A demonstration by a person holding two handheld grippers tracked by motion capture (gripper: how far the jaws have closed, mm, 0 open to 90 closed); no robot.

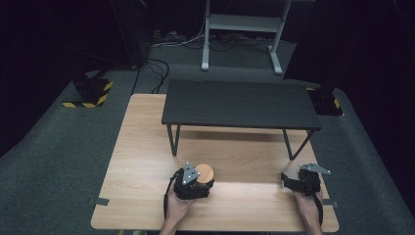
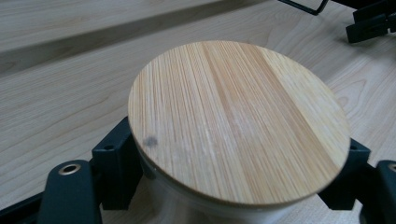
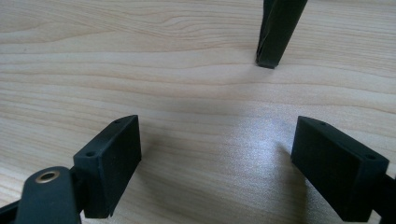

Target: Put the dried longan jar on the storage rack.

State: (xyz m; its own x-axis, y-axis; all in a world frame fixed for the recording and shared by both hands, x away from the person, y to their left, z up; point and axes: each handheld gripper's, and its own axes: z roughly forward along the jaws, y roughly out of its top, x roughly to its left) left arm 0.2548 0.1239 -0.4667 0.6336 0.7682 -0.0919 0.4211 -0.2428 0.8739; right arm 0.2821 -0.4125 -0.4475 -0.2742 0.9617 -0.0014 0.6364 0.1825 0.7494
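High view: left tool at round wooden-lidded jar, near front of surface; right tool well apart to right.
Left gripper view: jaws flank jar both sides (contact appears, pinching).
Right gripper view: jaws spread, nothing between; shelf leg ahead.

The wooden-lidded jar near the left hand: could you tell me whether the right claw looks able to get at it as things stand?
Probably yes. The right claw stands open with bare table between it and the jar. However, the left claw already flanks the jar's body, so mainly the lid is free.
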